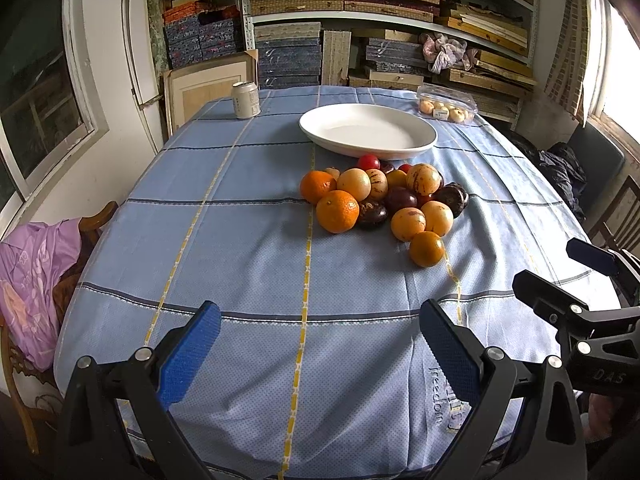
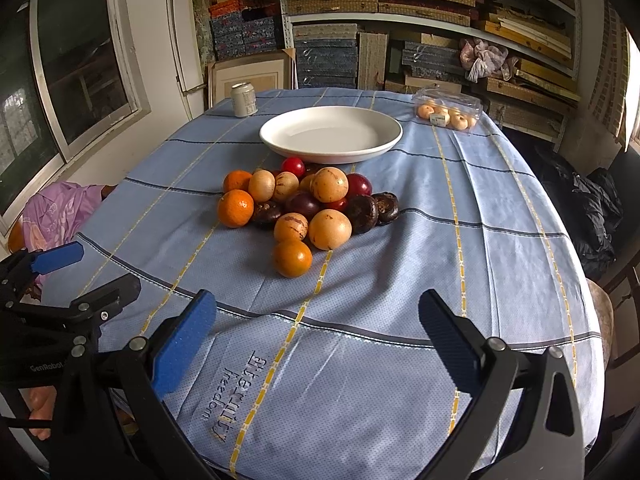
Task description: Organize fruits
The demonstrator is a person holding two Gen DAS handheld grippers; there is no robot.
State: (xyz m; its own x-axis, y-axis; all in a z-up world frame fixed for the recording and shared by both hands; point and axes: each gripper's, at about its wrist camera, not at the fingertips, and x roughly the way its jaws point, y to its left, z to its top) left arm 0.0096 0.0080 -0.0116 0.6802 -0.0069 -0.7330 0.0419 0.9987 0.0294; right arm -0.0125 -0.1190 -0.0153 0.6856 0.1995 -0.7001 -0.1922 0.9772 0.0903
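Blue cloth [image 1: 240, 264] lies bare (near edge) before fruit pile [image 2: 304, 208].

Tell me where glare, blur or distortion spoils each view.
Left wrist view: the window at right is blown out white, fisheye bends the shelves. Right wrist view: the white oval plate and heap of mixed fruit are sharp; corners fall dark.

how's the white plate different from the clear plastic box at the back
The white plate is opaque, round, open and empty; the clear plastic box is see-through, angular, lidded and holds small pale fruits. The plate sits mid-table just behind the fruit pile; the box sits at the far right edge. Both rest on the blue tablecloth.
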